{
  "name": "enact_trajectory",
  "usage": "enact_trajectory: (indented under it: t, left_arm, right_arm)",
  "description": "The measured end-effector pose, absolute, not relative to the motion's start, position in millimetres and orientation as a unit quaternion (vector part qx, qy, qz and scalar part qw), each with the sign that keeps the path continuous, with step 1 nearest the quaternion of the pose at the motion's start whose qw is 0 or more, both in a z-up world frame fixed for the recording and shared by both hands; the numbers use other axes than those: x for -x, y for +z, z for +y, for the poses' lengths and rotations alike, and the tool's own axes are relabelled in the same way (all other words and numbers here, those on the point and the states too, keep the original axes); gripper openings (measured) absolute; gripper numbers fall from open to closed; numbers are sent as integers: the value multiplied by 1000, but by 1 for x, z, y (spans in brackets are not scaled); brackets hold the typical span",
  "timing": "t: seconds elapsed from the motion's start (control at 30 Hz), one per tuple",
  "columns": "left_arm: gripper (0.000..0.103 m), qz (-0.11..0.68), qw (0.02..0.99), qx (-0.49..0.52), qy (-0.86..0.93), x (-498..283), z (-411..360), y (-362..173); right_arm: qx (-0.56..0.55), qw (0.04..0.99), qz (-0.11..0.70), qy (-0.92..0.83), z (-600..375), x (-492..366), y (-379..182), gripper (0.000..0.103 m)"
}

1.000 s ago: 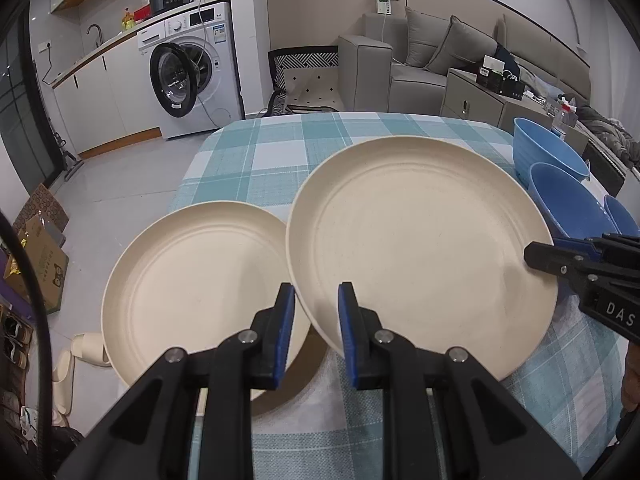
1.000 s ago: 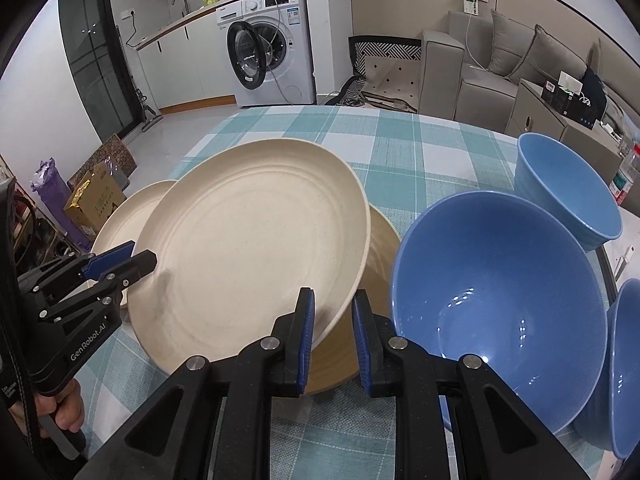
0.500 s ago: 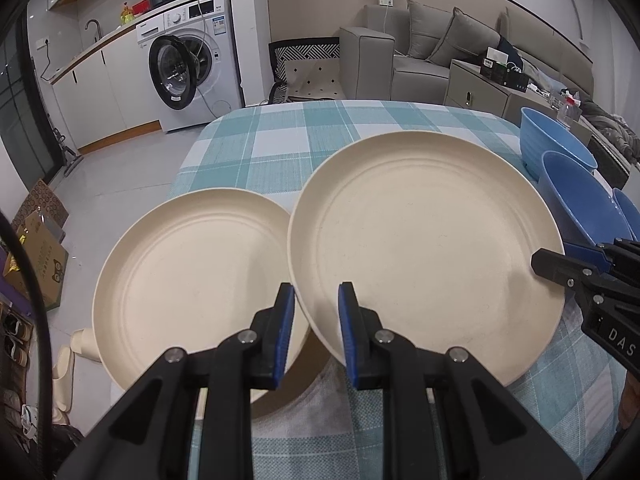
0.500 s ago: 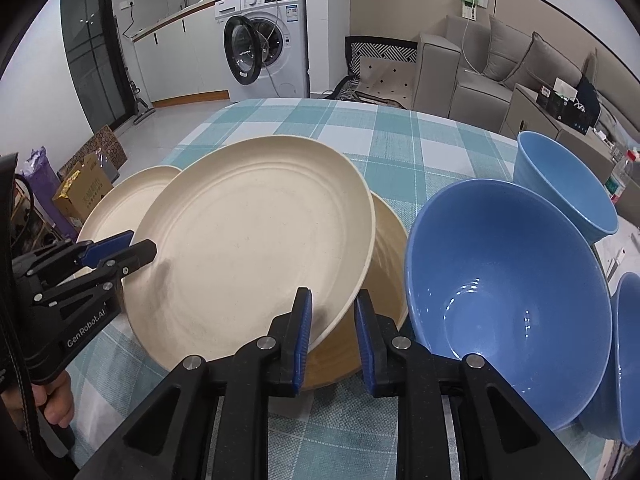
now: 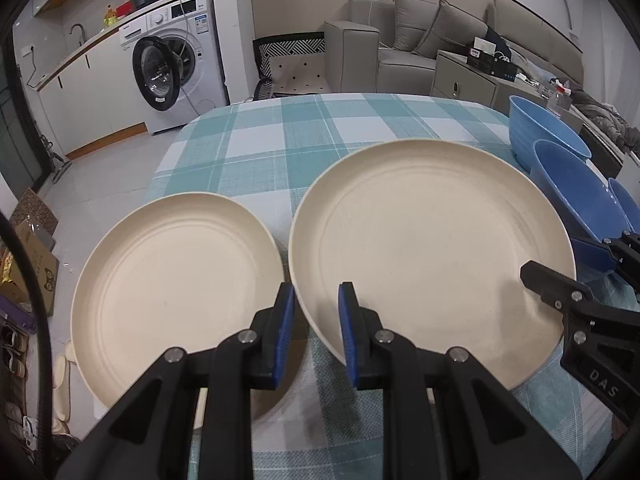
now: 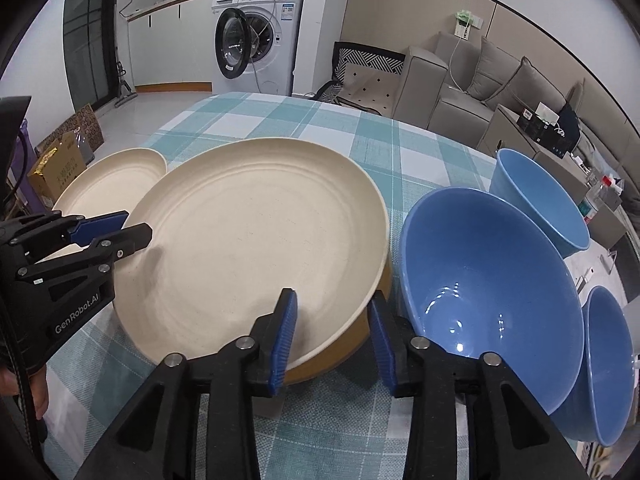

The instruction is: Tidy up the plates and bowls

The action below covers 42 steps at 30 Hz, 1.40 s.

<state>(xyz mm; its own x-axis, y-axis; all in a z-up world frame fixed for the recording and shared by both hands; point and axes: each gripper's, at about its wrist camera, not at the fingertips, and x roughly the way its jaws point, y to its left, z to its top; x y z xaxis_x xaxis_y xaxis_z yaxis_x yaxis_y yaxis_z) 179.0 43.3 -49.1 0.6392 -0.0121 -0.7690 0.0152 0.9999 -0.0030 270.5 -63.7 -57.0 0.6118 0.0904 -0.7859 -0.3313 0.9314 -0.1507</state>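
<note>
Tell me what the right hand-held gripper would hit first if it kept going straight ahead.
Probably the near rim of the large cream plate, which sits between the open fingers of the right hand-held gripper; depth is uncertain.

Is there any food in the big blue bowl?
No, the big blue bowl in the right wrist view is empty; only shiny light spots show on its bare blue inside.

Both wrist views look steeply down, close, sharing the large cream plate point(image 5: 432, 248)
</note>
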Motion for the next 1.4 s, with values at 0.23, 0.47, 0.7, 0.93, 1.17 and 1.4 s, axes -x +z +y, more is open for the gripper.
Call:
enact_trajectory:
  t: [0.23,0.47,0.7,0.93,1.17,1.4]
  left_arm:
    - [20,433,901,-6,-16,-182,36,-54]
    - [35,421,906,3,-37,-169,34,-46]
    - [53,403,914,18,-28,-153,48,-34]
    - [57,393,919,35,-17,-138,67,-22]
    - [99,349,936,51,4,-118,87,2]
    - [103,330,941,71,28,-107,115,17]
  right_arm:
    - [138,883,432,121,-69,-271,-58,52]
    - [151,879,433,130,-70,-265,-59,68]
    - [146,876,434,154,-70,-255,-55,77]
    - [115,885,414,177,-73,-249,-35,90]
    - [73,898,385,200,-75,-247,-4,102]
    - [58,900,372,221,-63,-252,16,103]
